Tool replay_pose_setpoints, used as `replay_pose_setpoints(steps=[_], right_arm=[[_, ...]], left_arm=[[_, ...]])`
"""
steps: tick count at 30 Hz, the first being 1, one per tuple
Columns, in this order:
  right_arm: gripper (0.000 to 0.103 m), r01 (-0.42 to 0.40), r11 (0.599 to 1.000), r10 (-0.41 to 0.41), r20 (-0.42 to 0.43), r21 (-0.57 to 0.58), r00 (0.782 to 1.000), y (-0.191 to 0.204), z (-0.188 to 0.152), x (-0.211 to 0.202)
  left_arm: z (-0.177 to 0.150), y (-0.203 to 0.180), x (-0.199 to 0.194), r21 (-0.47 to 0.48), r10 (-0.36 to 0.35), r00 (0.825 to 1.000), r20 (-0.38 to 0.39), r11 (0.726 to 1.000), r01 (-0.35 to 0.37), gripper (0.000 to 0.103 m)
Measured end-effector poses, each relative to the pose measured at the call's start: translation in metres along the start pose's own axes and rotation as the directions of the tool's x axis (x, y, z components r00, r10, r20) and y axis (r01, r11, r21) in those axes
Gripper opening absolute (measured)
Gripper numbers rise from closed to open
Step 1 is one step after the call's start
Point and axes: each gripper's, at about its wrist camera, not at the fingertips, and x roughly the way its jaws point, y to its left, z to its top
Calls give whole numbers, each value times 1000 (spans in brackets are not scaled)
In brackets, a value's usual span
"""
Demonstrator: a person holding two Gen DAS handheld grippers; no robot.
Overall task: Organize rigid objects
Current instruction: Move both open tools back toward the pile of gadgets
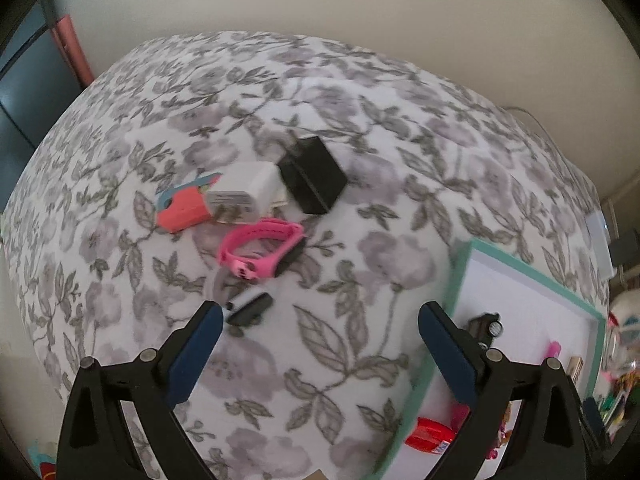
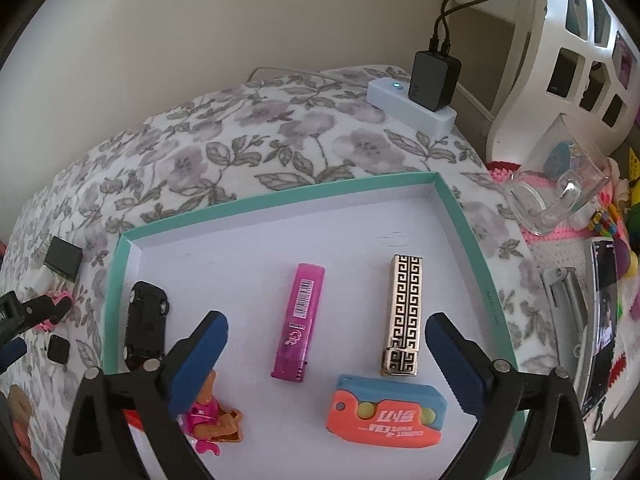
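Note:
On the floral cloth in the left wrist view lie a black charger block point(image 1: 313, 175), a white charger point(image 1: 244, 193), an orange-and-blue toy knife point(image 1: 183, 206), a pink wristband point(image 1: 260, 249) and a small black-and-white piece point(image 1: 250, 307). My left gripper point(image 1: 320, 322) is open and empty, just short of them. The teal-rimmed tray point(image 2: 280, 197) holds a black toy car point(image 2: 146, 325), a pink lighter point(image 2: 298, 322), a gold patterned lighter point(image 2: 402, 314), an orange-and-blue toy knife point(image 2: 386, 412) and a pink figure point(image 2: 210, 416). My right gripper point(image 2: 326, 334) is open and empty above the tray.
A white power strip point(image 2: 412, 106) with a black adapter point(image 2: 434, 80) sits at the cloth's far edge. A glass mug point(image 2: 560, 176), a phone point(image 2: 600, 316) and colourful clutter lie right of the tray. The left gripper shows in the right wrist view's left edge point(image 2: 24, 316).

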Motion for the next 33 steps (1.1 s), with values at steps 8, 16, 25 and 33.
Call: replay_pose_setpoints(steps=[8, 16, 25, 33], right_arm=[[102, -12, 1000, 13, 9, -17, 1000, 16, 2, -2], [102, -88, 995, 91, 63, -51, 994, 59, 12, -23], [102, -162, 968, 177, 68, -191, 982, 140, 9, -34], [102, -235, 933, 237, -26, -274, 971, 206, -11, -14]], left_arm=[[24, 46, 2, -87, 0, 1000, 4, 996, 0, 98], [49, 100, -16, -134, 51, 995, 80, 990, -40, 98], [66, 156, -20, -200, 81, 993, 85, 978, -63, 98], [61, 178, 17, -243, 88, 995, -42, 965, -96, 98]])
